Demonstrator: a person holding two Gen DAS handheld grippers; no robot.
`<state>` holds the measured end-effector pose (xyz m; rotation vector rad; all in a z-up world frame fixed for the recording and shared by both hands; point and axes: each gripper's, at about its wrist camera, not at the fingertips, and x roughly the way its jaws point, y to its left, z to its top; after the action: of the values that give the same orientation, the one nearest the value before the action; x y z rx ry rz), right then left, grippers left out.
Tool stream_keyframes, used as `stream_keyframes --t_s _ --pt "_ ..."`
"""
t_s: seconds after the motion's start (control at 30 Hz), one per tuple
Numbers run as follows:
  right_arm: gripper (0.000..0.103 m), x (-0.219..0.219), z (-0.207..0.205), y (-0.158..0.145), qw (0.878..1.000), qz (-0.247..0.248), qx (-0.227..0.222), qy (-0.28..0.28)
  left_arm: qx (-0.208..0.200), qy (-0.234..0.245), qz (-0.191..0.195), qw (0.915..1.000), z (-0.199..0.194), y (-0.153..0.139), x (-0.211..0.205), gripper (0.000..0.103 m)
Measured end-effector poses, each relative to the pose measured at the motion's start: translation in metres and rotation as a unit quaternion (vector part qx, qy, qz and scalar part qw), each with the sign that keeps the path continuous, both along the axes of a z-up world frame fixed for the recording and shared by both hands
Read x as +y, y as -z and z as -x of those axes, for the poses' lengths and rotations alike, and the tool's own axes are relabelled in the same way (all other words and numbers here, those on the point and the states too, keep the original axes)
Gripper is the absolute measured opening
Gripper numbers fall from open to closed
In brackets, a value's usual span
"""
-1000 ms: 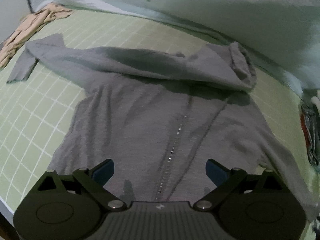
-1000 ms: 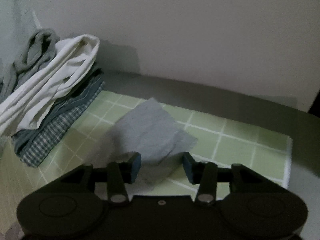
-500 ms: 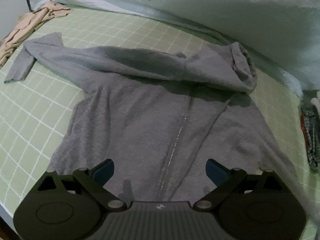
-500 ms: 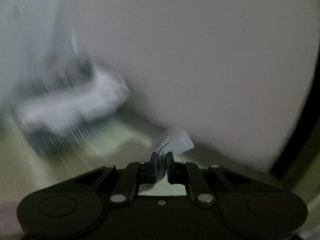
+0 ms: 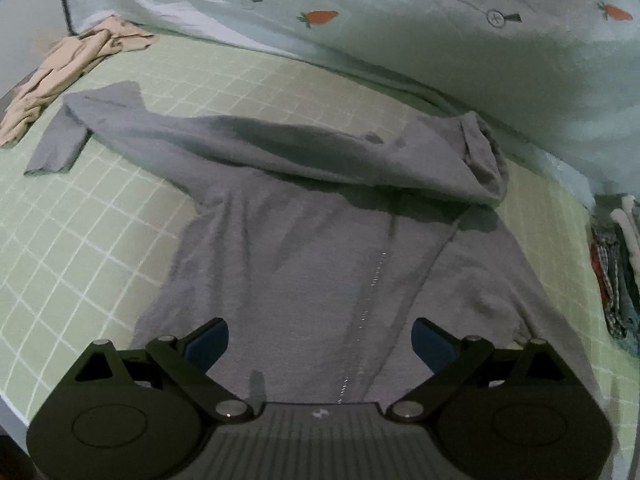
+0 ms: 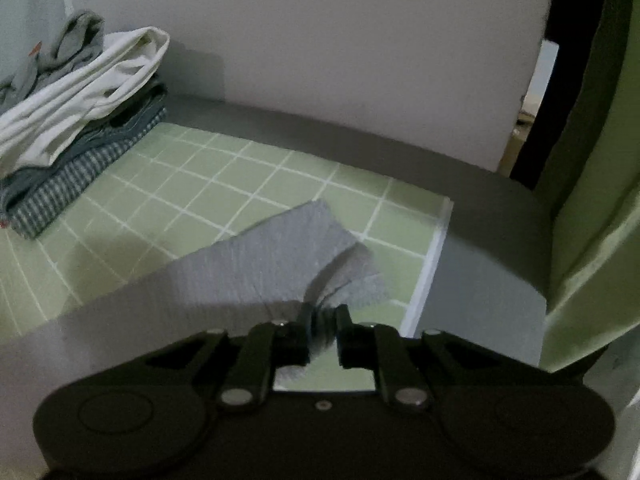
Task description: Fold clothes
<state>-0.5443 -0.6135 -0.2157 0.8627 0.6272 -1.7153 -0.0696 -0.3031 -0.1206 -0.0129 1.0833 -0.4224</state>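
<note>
A grey zip hoodie [image 5: 304, 248] lies face up on the green checked bed sheet [image 5: 80, 240], hood [image 5: 480, 160] at the far right and one sleeve [image 5: 60, 148] stretched out to the far left. My left gripper [image 5: 320, 344] hovers open over the hoodie's lower hem, nothing between its blue pads. In the right wrist view the other grey sleeve [image 6: 272, 256] rises off the sheet [image 6: 200, 176], its cuff bunched between the pads of my right gripper [image 6: 324, 328]. Those jaws are opening slightly with the fabric still pinched.
A stack of folded clothes [image 6: 80, 112] stands at the sheet's far corner and shows at the right edge of the left wrist view as clothes [image 5: 616, 272]. A beige garment [image 5: 68, 68] lies far left. A carrot-print duvet [image 5: 400, 20] runs behind. The bed edge [image 6: 432, 256] is close on the right.
My right gripper went from open around the flat sleeve cuff to shut on it, and has lifted and pulled it. The left gripper has shifted a little and stays open.
</note>
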Motion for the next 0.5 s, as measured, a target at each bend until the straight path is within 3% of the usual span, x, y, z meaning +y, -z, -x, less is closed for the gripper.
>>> stream_keyframes --t_s 0.07,0.17,0.23,0.3,0.4,0.5 --pt "0.019 0.000 -0.003 -0.001 1.000 -0.007 0.009 -0.009 -0.001 0.001 0.004 1.0000 0.005 0.000 0.011 0.098" --pt "0.045 -0.001 -0.005 -0.003 0.999 -0.015 0.025 -0.015 -0.007 0.005 -0.007 0.9999 0.018 -0.001 0.028 0.098" --pt "0.055 0.003 -0.008 -0.008 0.999 -0.012 0.031 -0.023 -0.009 0.006 -0.020 0.9997 0.023 -0.004 0.046 0.098" --pt "0.081 0.012 -0.014 -0.014 0.999 -0.003 0.026 -0.034 -0.012 -0.005 -0.032 0.9994 0.025 -0.008 0.066 0.098" --pt "0.095 0.028 -0.033 -0.020 0.998 0.007 0.031 -0.050 -0.011 -0.029 -0.046 0.9984 0.022 -0.014 0.096 0.098" --pt "0.100 0.046 -0.065 -0.023 0.996 0.011 0.024 -0.089 -0.011 -0.046 -0.059 0.9972 0.015 -0.022 0.122 0.098"
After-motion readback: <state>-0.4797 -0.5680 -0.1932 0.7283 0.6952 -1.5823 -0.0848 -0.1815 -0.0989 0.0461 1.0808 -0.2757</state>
